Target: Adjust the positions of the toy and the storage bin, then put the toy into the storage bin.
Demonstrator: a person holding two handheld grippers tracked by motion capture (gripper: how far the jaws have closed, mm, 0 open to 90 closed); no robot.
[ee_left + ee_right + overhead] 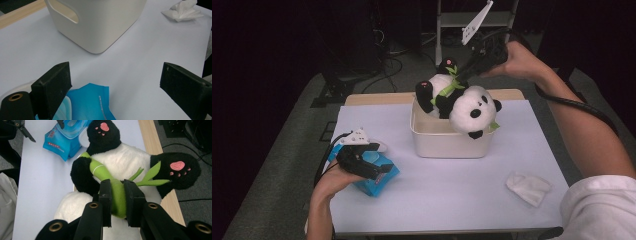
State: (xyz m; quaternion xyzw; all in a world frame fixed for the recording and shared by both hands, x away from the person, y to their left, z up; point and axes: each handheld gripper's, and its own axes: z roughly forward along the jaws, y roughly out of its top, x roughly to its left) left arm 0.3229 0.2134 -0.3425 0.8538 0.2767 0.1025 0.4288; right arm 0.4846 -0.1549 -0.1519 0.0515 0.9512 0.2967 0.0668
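The right gripper (117,197) clamps the plush panda's (462,102) green bamboo stalk (113,188) above the cream bin (447,140). The left gripper (115,85), jaws apart, rests over a blue wipes pack (377,175); a crumpled tissue (528,187) lies well apart.

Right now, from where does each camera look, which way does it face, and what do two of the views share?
High view: above the person's side, facing forward and down on the table; both forearms, left hand-held gripper and right hand-held gripper show.
Left gripper view: rides the left hand-held gripper, facing the cream bin over the blue packet; open jaws show.
Right gripper view: rides the right hand-held gripper, looking down on the panda; jaws clamp its green bamboo.
Shared: both gripper views show the blue packet.
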